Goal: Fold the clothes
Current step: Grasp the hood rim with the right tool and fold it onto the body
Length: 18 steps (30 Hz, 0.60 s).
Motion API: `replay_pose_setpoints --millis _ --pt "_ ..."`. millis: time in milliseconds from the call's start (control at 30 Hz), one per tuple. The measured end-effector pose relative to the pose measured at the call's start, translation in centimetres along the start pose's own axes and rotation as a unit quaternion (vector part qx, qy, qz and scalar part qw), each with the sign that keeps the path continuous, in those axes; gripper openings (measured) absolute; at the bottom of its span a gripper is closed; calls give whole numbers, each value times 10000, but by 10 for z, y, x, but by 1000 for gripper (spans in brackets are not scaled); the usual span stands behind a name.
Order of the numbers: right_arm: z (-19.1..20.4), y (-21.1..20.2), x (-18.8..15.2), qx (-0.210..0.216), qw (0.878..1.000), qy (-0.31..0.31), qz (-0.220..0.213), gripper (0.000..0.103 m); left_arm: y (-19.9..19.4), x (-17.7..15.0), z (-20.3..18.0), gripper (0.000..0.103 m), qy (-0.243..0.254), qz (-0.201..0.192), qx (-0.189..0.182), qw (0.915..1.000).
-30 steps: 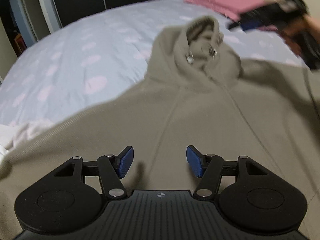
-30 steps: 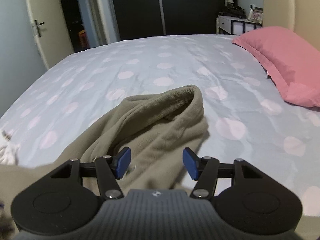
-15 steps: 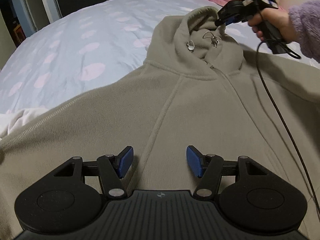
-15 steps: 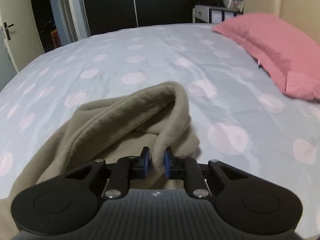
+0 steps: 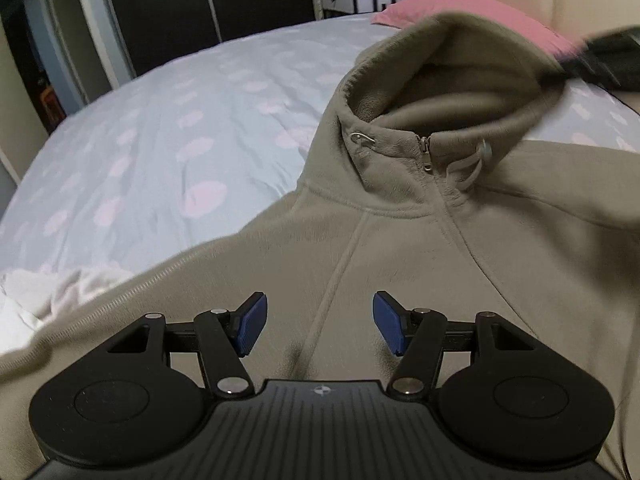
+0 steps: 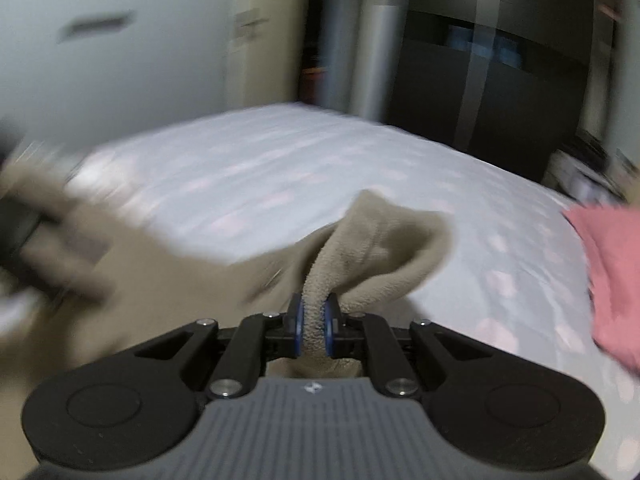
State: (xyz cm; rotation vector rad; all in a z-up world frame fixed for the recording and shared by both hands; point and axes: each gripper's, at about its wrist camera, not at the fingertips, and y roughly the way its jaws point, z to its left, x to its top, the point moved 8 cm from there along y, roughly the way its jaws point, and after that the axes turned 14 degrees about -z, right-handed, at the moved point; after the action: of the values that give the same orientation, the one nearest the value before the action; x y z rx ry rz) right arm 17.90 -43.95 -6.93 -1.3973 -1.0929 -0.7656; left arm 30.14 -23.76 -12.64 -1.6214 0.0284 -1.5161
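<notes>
Lifting hood of taupe fleece zip hoodie (image 5: pixel 400 248) off pale blue bed sheet with pink spots (image 5: pixel 168 128).
Right tool (image 6: pixel 314 322) is closing, pads clamped on hood edge; left tool (image 5: pixel 316 326) hovers above chest panel, jaws apart, nothing between. Pink pillow (image 5: pixel 460 4) behind.

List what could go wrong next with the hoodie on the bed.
1. The right gripper pinches only a narrow roll of the hood; its jaws are closing, and the fleece could slip out mid-pull.
2. The left gripper hangs open above the hoodie's chest, pinning nothing, so the whole garment may drag across the bedsheet and bunch.
3. The drawstring hangs loose by the zipper and could get folded in.
</notes>
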Motion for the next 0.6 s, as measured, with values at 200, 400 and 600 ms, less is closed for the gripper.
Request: replay_pose_setpoints --millis 200,400,600 --pt "89 -31 -84 949 9839 -1189 935 13 -7 6 0 57 10 -58 23 10000" --pt "68 -30 -97 667 9898 -370 1203 22 -11 10 -5 57 91 -59 -12 9999" --pt "34 -42 -56 87 9960 433 772 40 -8 7 -8 57 198 85 28 9998"
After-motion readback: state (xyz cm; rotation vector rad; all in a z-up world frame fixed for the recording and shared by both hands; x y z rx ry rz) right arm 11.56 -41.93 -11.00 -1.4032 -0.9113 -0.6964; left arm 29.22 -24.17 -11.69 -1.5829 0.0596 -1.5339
